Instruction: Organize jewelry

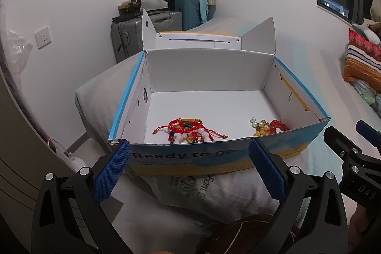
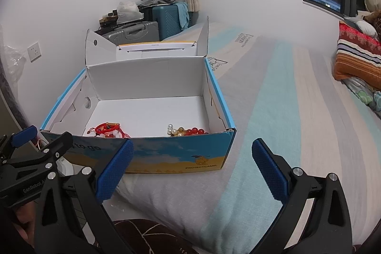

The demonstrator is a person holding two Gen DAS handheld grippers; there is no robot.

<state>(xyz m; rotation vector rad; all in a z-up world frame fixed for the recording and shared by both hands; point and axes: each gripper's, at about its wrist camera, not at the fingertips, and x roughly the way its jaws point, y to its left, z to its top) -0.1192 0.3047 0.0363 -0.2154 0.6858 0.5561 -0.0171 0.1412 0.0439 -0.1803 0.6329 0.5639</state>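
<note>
open blue-and-white cardboard shoe box point(image 1: 238, 154) sat on striped bed point(image 2: 273, 111). tangled red cord-and-bead bracelets point(image 1: 190, 131) at 12 o'clock inside near wall; pearl, amber and red bead strands point(image 1: 268, 126) at 1 o'clock. left gripper point(image 1: 190, 170) and right gripper point(image 2: 193, 168) both spread wide, empty, short of box. best: dip over front wall, pinch one strand only.

A bed point(image 2: 273, 92) with a pale striped cover is carrying an open cardboard box point(image 2: 176, 154) near its left edge (lid flaps standing up). Striped pillows point(image 2: 357, 61) are lying at the bed's far right side, well apart from the box.
</note>
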